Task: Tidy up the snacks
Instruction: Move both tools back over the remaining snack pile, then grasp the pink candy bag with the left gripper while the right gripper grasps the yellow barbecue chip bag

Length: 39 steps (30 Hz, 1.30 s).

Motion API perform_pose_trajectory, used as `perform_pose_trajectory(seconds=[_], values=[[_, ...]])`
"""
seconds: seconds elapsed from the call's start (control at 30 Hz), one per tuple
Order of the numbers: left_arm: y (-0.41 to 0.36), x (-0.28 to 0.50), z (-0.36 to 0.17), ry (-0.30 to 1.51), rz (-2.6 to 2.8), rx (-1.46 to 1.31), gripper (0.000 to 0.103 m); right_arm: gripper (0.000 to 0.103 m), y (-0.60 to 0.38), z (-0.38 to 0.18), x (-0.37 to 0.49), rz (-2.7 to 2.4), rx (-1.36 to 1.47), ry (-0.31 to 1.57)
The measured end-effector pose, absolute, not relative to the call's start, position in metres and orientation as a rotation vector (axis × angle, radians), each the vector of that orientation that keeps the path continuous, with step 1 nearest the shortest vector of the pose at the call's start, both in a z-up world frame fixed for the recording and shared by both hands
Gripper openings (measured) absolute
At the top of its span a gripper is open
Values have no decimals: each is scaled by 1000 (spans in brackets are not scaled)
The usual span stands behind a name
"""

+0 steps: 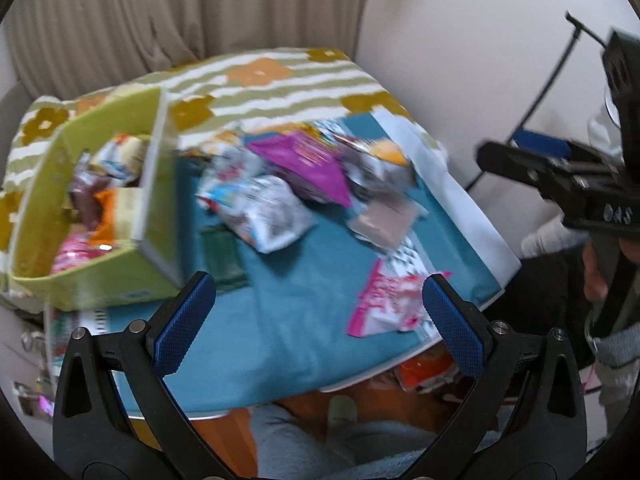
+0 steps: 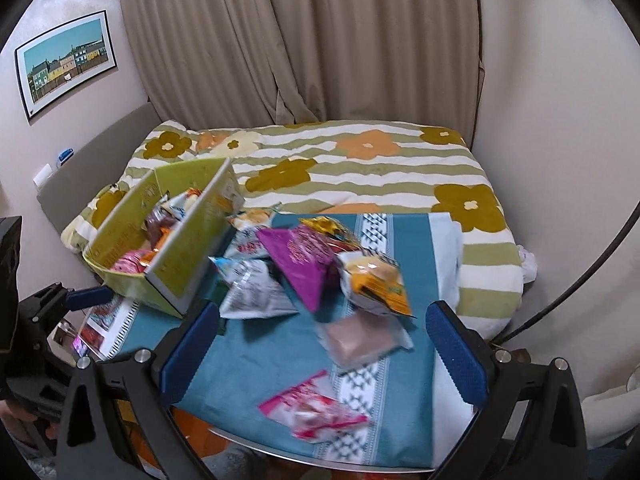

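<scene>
A green cardboard box [image 1: 156, 184] [image 2: 192, 240] holding several snack packs stands at the left on a teal cloth [image 1: 288, 320] [image 2: 256, 356]. Loose snacks lie on the cloth: a purple bag [image 1: 304, 160] [image 2: 304, 264], a silver-white bag [image 1: 268, 208] [image 2: 252, 292], an orange-yellow pack [image 1: 384, 156] [image 2: 376, 284], a brown pouch [image 1: 384, 220] [image 2: 360, 340] and a pink pack [image 1: 388, 304] [image 2: 312, 408] nearest the front edge. My left gripper [image 1: 320, 320] is open and empty above the cloth's front. My right gripper [image 2: 324, 352] is open and empty above the brown pouch; it also shows at the right of the left wrist view [image 1: 560, 176].
The table stands against a bed with a striped flower bedspread [image 2: 360, 168]. Curtains [image 2: 320, 40] hang behind. A framed picture [image 2: 64, 64] is on the left wall. An orange pack [image 1: 424, 372] lies on the floor under the table edge.
</scene>
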State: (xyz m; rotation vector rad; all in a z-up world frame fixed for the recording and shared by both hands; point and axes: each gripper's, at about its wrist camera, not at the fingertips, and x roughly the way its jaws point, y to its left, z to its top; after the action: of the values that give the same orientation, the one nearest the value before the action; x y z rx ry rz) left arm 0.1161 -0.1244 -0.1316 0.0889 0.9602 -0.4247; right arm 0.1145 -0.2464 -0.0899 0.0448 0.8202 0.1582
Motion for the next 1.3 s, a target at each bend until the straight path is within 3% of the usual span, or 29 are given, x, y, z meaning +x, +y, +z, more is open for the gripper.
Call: perform_pose_trajectory(seconds=[0.63, 0.77, 0.83, 1.07, 1.3], values=[[-229, 133, -267, 1144, -610, 200, 102, 103, -283, -190, 184, 266, 33, 918], [-237, 138, -287, 1179, -616, 232, 85, 103, -285, -202, 191, 274, 44, 939], [-237, 142, -292, 1194, -631, 214, 85, 103, -284, -207, 195, 274, 43, 948], [-234, 153, -297, 1202, -643, 181, 66, 103, -286, -215, 212, 278, 56, 959], [-218, 169, -295, 1195, -588, 163, 61, 103, -285, -227, 232, 275, 48, 977]])
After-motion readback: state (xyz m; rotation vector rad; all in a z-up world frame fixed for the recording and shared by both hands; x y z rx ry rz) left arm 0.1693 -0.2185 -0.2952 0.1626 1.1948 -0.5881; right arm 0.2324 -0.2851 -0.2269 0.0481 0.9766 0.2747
